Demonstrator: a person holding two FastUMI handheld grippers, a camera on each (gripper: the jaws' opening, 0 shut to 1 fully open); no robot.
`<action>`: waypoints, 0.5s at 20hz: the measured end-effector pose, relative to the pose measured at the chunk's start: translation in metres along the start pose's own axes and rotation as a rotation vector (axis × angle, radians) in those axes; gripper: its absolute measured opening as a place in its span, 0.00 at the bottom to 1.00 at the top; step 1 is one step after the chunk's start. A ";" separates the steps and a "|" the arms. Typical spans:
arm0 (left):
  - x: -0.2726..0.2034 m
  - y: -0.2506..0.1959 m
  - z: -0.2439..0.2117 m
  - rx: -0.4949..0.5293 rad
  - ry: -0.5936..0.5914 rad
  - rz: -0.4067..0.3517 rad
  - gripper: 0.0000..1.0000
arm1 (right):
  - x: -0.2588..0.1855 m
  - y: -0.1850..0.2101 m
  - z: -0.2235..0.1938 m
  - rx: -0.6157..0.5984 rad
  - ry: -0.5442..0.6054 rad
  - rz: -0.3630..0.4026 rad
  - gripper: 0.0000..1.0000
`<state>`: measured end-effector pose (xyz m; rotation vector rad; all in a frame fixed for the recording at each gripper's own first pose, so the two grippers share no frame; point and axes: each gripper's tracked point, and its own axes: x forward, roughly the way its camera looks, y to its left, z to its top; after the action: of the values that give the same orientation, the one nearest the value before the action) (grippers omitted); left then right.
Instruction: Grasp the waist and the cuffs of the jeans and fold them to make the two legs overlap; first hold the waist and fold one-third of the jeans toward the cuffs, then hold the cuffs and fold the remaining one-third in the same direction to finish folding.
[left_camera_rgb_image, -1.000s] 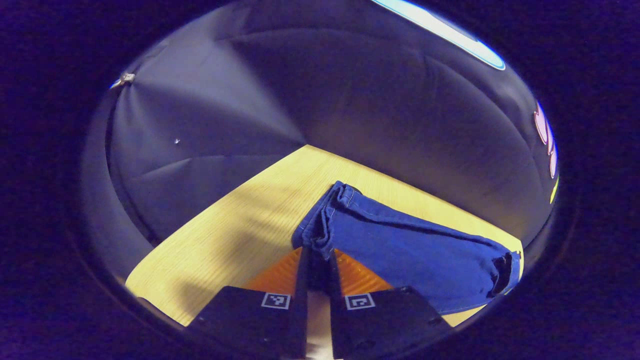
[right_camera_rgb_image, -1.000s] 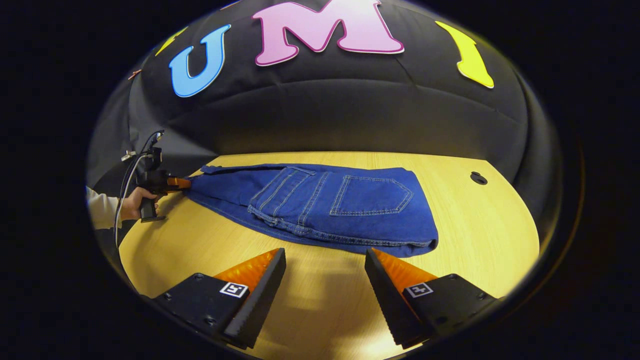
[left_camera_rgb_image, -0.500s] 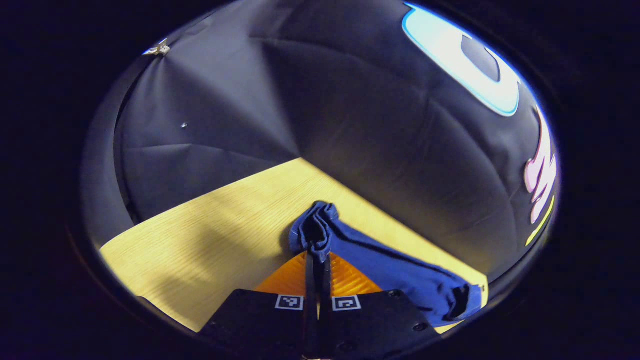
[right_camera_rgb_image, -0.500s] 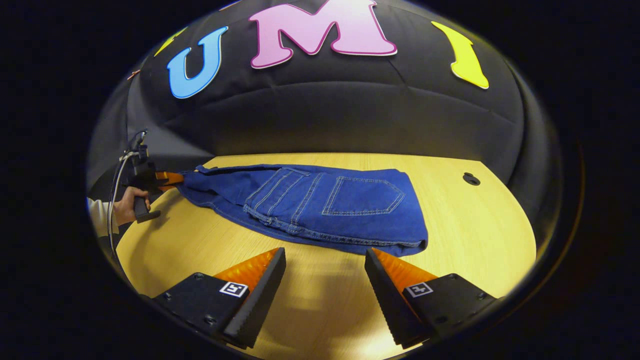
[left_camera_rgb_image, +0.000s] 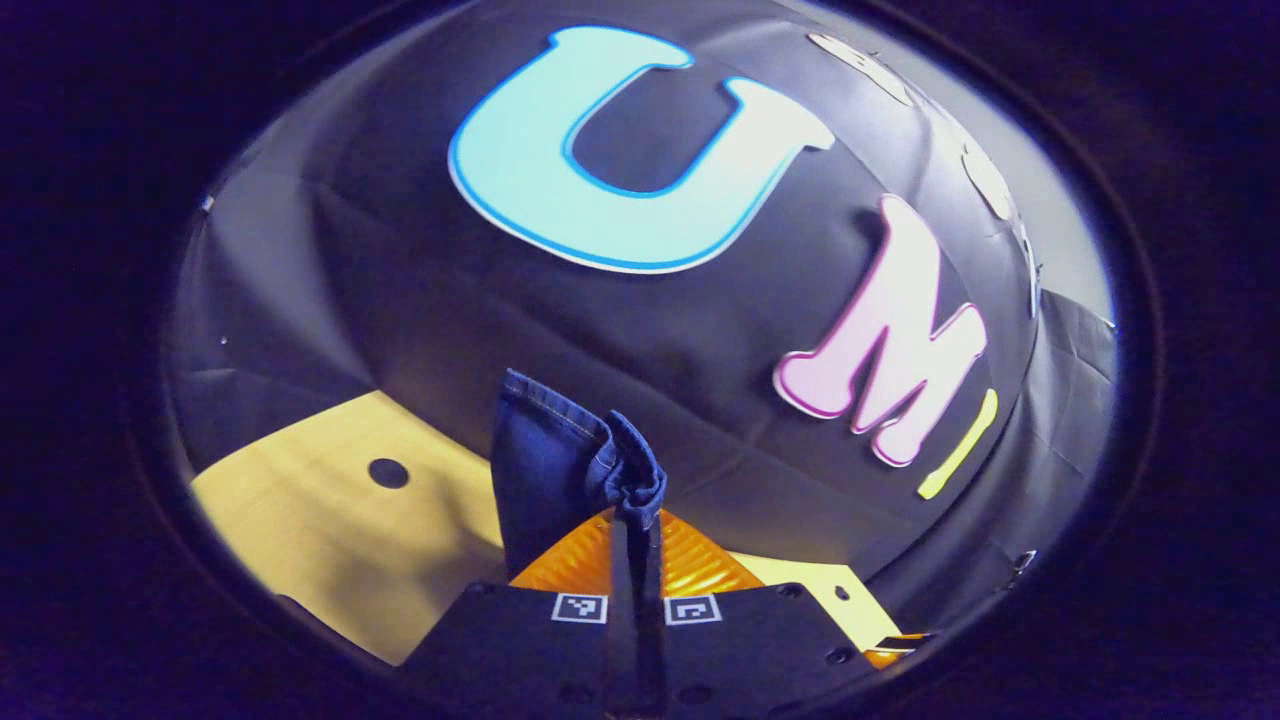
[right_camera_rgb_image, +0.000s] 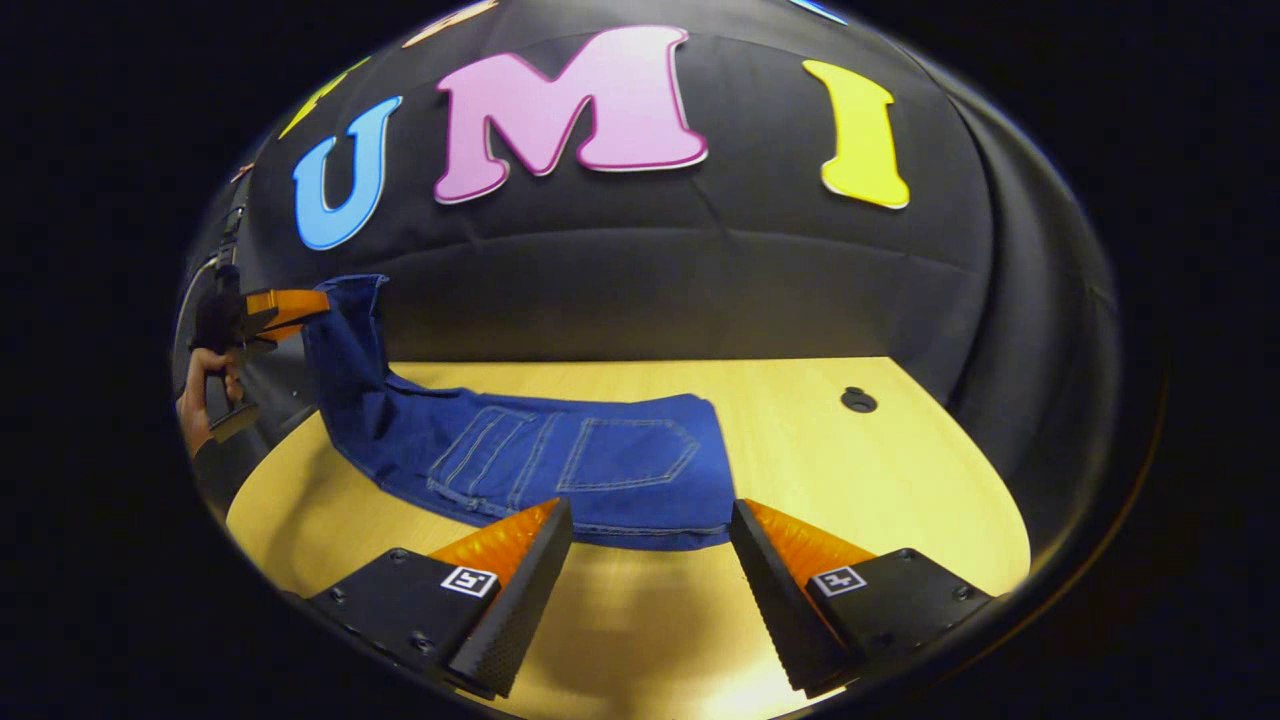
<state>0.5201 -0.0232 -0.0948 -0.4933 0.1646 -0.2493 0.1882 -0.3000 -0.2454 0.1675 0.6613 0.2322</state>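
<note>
In the left gripper view, the lower run of the jeans (left_camera_rgb_image: 545, 470) is being hidden behind the left gripper (left_camera_rgb_image: 636, 530), and the pinched hem is being bunched so that the cuffs cannot be told apart; in the right gripper view, the near edge of the waist is being partly covered by the right gripper (right_camera_rgb_image: 650, 525); the hand (right_camera_rgb_image: 203, 385) at the far left is being cut off by the edge; the small dark spot (right_camera_rgb_image: 858, 400) on the table (right_camera_rgb_image: 900, 470) is being left too small to tell.

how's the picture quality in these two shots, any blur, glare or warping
Left gripper view: dim, bluish cast; jeans cuff sharp in the left gripper. Right gripper view: brighter, glare on the table near the right gripper, slight blur low down; fisheye bows the table edge.
</note>
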 end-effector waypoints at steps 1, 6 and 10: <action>0.003 -0.038 -0.009 0.003 0.011 -0.045 0.06 | -0.004 -0.011 0.002 0.000 -0.006 -0.016 0.97; 0.034 -0.198 -0.098 0.011 0.134 -0.234 0.06 | -0.026 -0.069 0.005 0.036 -0.021 -0.096 0.97; 0.070 -0.248 -0.207 0.038 0.280 -0.262 0.07 | -0.044 -0.113 -0.010 0.081 -0.001 -0.170 0.97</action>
<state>0.4940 -0.3464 -0.1607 -0.4402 0.3684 -0.5775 0.1659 -0.4196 -0.2531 0.1876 0.6808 0.0424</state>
